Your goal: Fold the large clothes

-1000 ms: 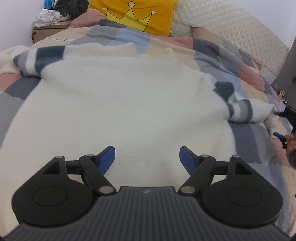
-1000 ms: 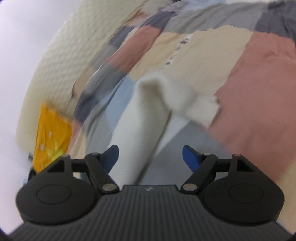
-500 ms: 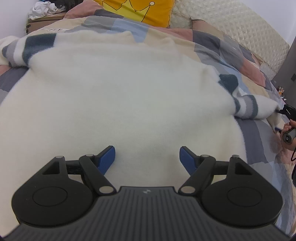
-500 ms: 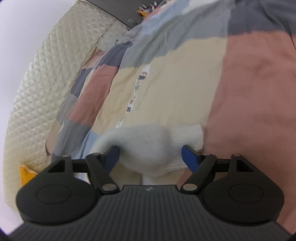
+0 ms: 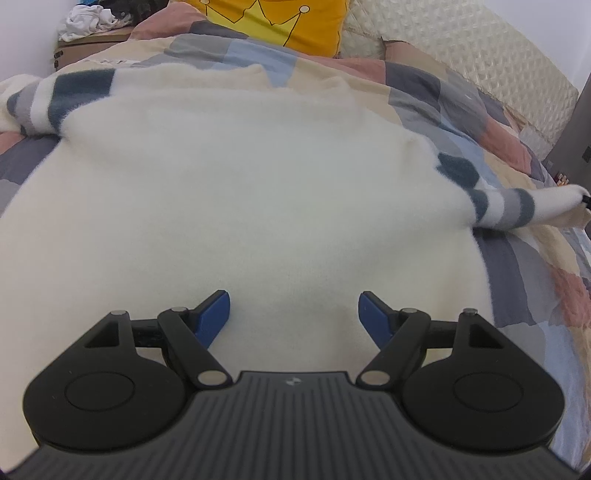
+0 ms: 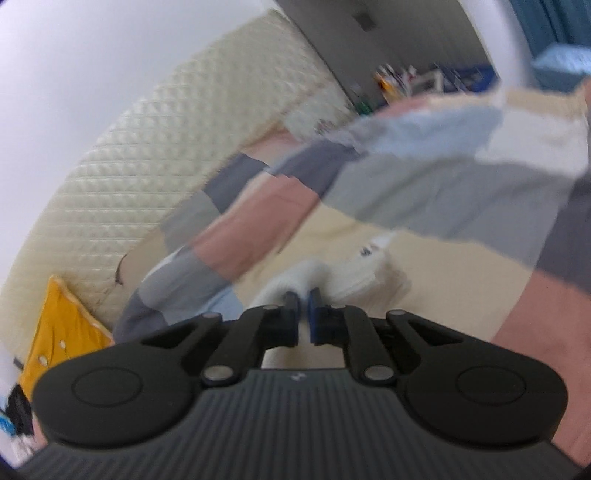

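Mostly a cream sweater (image 5: 236,192) spread flat on a patchwork quilt (image 5: 461,110), filling the middle of the left wrist view; left gripper (image 5: 294,314) low over the sweater's near part, blue fingers (image 5: 214,314) standing wide apart with nothing pinched between them; right gripper (image 6: 303,306) has just been closing and its jaws are now clamped on the white cuff (image 6: 314,277) of the striped sleeve (image 5: 517,206); that sleeve runs out straight from the sweater's right side toward the right edge of the left view, its tip raised off the quilt; other striped sleeve (image 5: 62,96) lies bent at the far left, on the quilt; sweater's right edge runs beside bare quilt, open room there; far edge of the sweater stops short of a yellow pillow (image 5: 277,22) with a crown drawing; quilted cream headboard (image 5: 498,55) behind; pile of clothes (image 5: 88,18) on a box at the top left corner; right wrist view blurred, quilt patches and headboard streaked.
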